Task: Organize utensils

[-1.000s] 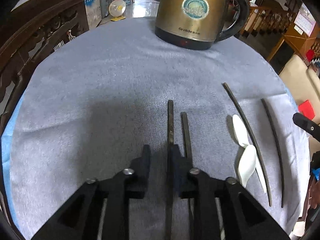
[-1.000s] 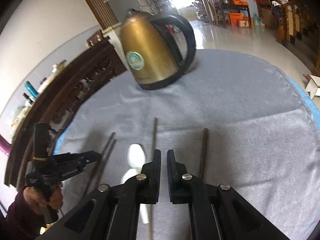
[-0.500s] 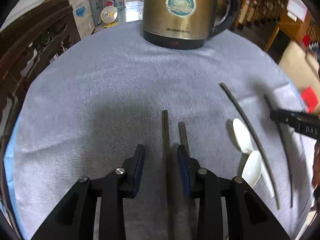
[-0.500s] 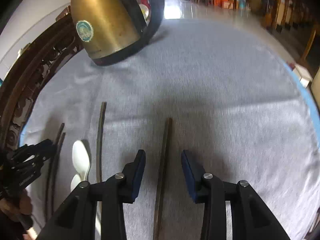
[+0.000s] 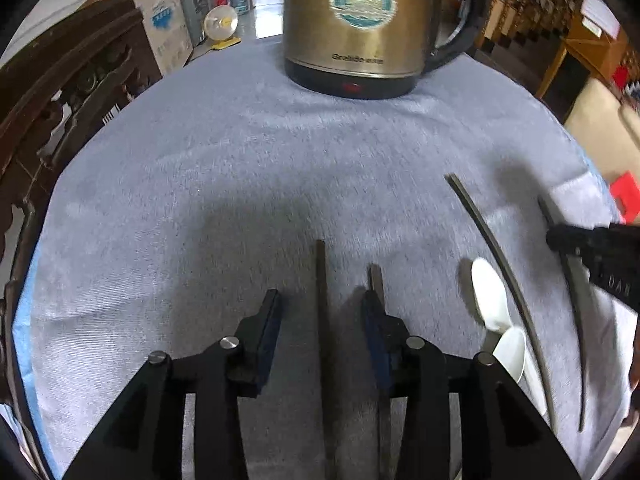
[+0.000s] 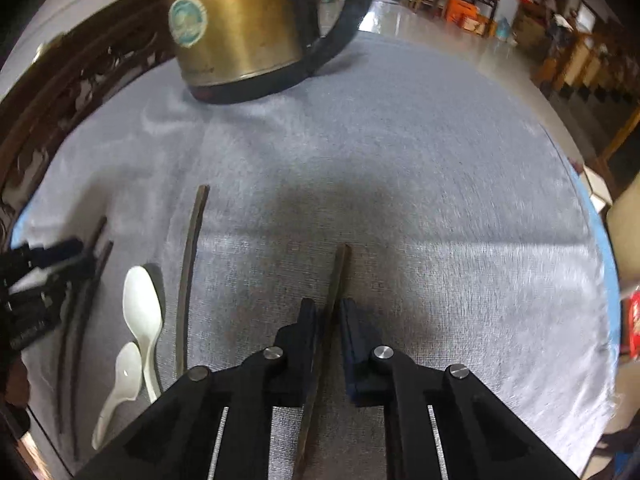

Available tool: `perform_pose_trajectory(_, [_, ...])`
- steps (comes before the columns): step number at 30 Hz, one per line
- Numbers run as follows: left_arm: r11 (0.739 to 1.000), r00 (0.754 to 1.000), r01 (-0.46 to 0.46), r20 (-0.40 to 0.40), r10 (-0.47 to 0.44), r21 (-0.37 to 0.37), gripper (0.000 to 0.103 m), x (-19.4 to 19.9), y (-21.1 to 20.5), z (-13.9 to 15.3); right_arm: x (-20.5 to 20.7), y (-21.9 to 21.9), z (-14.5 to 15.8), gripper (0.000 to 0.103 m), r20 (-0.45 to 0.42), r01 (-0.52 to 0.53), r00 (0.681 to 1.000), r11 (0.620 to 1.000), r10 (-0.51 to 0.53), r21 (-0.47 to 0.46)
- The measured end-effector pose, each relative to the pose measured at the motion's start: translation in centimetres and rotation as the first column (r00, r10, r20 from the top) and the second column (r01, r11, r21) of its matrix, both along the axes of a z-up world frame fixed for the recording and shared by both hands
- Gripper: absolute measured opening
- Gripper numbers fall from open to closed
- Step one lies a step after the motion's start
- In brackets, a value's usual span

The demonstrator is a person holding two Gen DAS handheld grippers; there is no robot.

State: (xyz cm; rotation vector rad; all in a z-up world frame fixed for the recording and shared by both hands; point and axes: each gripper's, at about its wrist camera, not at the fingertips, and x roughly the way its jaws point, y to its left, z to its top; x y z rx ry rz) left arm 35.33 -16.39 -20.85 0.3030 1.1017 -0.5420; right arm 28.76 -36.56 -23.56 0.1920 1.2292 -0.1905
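Note:
Several dark chopsticks and two white spoons lie on a grey cloth (image 5: 240, 160). My left gripper (image 5: 320, 332) is open and points down, with one chopstick (image 5: 321, 280) lying loose between its fingers. A second chopstick (image 5: 376, 280) lies just outside the right finger. To the right are the spoons (image 5: 490, 300) and two more chopsticks (image 5: 500, 256). My right gripper (image 6: 330, 320) is shut on the rightmost chopstick (image 6: 340, 268), low over the cloth. It shows at the right edge of the left wrist view as the right gripper (image 5: 556, 236).
A brass electric kettle (image 5: 360, 28) stands at the far side of the cloth. Carved dark wooden furniture (image 5: 60, 100) runs along the left. The cloth's right edge (image 6: 600, 280) drops off to the floor. The left gripper (image 6: 76, 260) shows at the far left of the right wrist view.
The right gripper opened over the rightmost chopstick, sank lower and closed on it. The left gripper moved a little toward the kettle, and its jaws widened slightly around the chopstick.

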Motion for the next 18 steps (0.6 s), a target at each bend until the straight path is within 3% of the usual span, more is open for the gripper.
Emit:
perform_pose_trajectory(1, [1.0,1.0,-0.008,0.011,0.008,0.011,0.025,0.1,0.3,0.0,-0.1,-0.1,0.1,0.009,0.001,0.0,1.0,1.0,0.0,0.012])
perform_pose_trajectory(2, [1.0,1.0,-0.008,0.009,0.008,0.009,0.007,0.3,0.5,0.0,-0.4,-0.4,0.2,0.009,0.007,0.008,1.0,0.999,-0.008,0.032])
perform_pose_trajectory(3, [1.0,1.0,-0.013,-0.008,0.013,-0.003,0.005,0.5,1.0,0.1,-0.8,-0.6,0.4,0.009,0.02,0.018,1.0,0.999,-0.018,0.044])
perform_pose_trajectory(5, [0.998,0.998,-0.053,-0.03,0.051,-0.038,0.005,0.7,2.4,0.2,-1.7,-1.1,0.9,0.009,0.06,0.026,0.998,0.997,-0.03,0.071])
perform_pose_trajectory(8, [0.99,0.995,-0.101,-0.003,0.101,-0.104,0.005,0.0,4.8,1.4,-3.8,-1.6,2.7,0.009,0.131,0.043,0.99,0.994,-0.056,0.097])
perform_pose_trajectory(12, [0.965,0.98,-0.161,0.085,0.182,-0.207,0.005,-2.6,8.3,5.0,-7.5,-1.6,5.8,0.009,0.243,0.059,0.966,0.993,-0.082,0.099])
perform_pose_trajectory(18, [0.931,0.937,-0.182,0.232,0.261,-0.316,0.005,-8.9,12.3,10.4,-13.6,-0.3,10.0,0.009,0.426,0.102,0.895,0.991,-0.131,0.09])
